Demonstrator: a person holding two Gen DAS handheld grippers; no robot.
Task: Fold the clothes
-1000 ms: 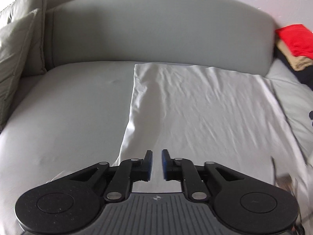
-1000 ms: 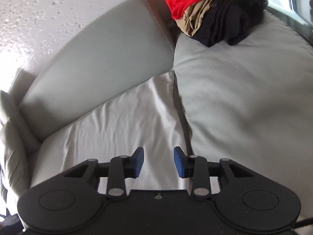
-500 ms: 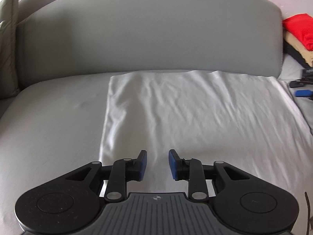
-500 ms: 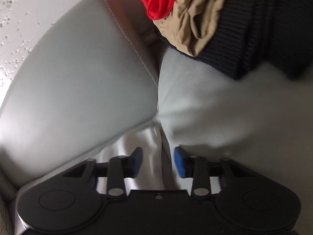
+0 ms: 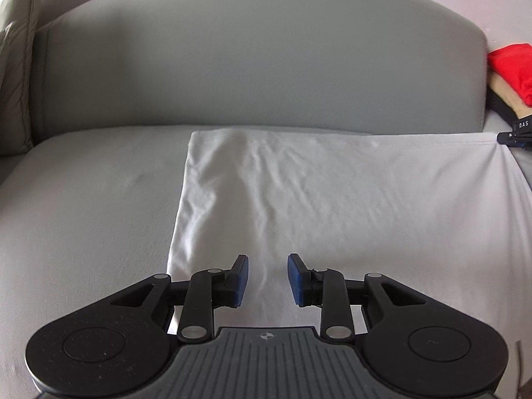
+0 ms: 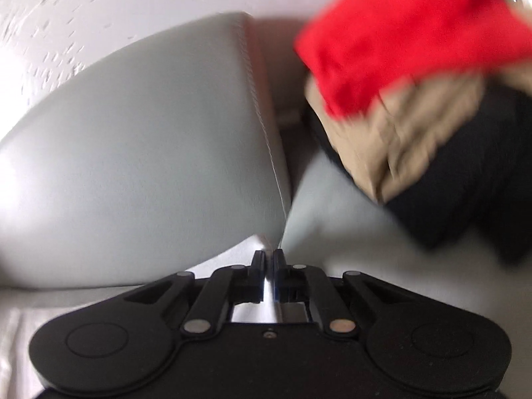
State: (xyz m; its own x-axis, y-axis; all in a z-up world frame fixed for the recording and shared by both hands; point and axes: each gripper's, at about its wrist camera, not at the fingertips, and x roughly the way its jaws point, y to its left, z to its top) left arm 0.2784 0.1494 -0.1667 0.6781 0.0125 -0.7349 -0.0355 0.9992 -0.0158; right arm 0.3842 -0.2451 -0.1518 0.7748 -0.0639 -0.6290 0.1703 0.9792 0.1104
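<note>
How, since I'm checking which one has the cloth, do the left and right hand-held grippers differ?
The left hand-held gripper's jaws stand apart, having just opened, empty above the cloth; the right hand-held gripper's have just closed, pinching it. The left sits at the cloth's near edge, the right at its corner by the backrest. Both are black.

Soft, even daylight; the left wrist view is sharp. The right wrist view is motion-blurred, worst on the red garment (image 6: 409, 33). Fisheye bending darkens the corners.
</note>
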